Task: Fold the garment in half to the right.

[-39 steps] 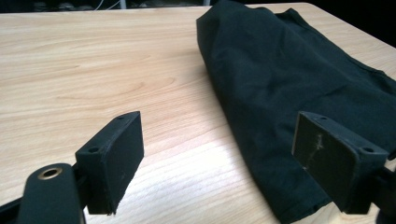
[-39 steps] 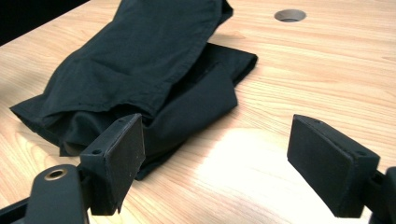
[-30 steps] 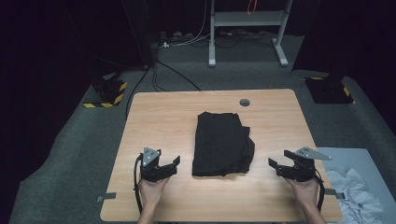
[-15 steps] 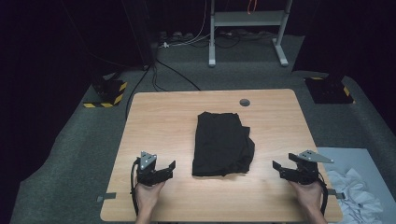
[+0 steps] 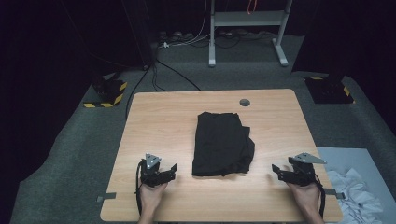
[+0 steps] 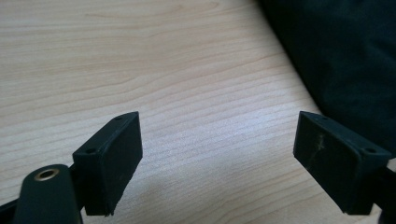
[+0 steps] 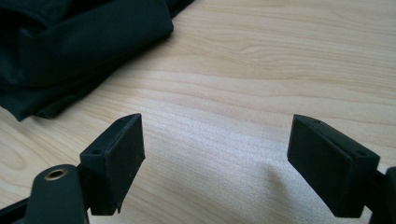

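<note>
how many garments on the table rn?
1: a folded black cloth garment at the centre of the light wooden table, between the open left gripper and open right gripper. Layers folded inside can't be told.

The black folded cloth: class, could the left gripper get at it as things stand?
Probably yes. The left gripper is open beside the black folded cloth, with bare table between them and nothing in the way.
</note>
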`<state>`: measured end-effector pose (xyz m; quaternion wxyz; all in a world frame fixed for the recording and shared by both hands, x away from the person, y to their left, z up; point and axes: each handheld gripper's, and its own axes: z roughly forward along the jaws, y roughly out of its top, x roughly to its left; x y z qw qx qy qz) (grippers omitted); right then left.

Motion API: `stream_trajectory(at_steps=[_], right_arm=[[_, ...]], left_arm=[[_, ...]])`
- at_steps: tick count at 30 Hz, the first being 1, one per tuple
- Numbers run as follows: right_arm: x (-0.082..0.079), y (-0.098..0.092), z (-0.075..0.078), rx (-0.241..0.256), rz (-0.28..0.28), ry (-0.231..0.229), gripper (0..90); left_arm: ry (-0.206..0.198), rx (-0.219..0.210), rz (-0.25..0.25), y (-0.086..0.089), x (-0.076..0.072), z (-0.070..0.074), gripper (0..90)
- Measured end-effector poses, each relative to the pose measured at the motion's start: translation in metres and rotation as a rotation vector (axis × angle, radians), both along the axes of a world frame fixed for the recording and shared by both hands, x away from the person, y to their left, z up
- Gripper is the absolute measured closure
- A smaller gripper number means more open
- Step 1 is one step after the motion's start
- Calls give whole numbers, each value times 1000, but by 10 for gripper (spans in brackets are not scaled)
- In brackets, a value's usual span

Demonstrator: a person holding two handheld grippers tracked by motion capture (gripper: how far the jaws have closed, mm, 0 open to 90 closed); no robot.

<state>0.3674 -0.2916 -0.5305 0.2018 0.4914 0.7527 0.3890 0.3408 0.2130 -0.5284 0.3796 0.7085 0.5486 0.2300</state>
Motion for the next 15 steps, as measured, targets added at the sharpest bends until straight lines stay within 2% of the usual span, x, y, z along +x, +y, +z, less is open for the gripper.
stream_trajectory(at_steps=[6, 15], right_arm=[[3, 3, -7, -44, 6, 20, 184], [8, 5, -10, -78, 2, 36, 181]], left_arm=[[29, 27, 7, -3, 5, -8, 159], [46, 52, 27, -5, 11, -14, 157]])
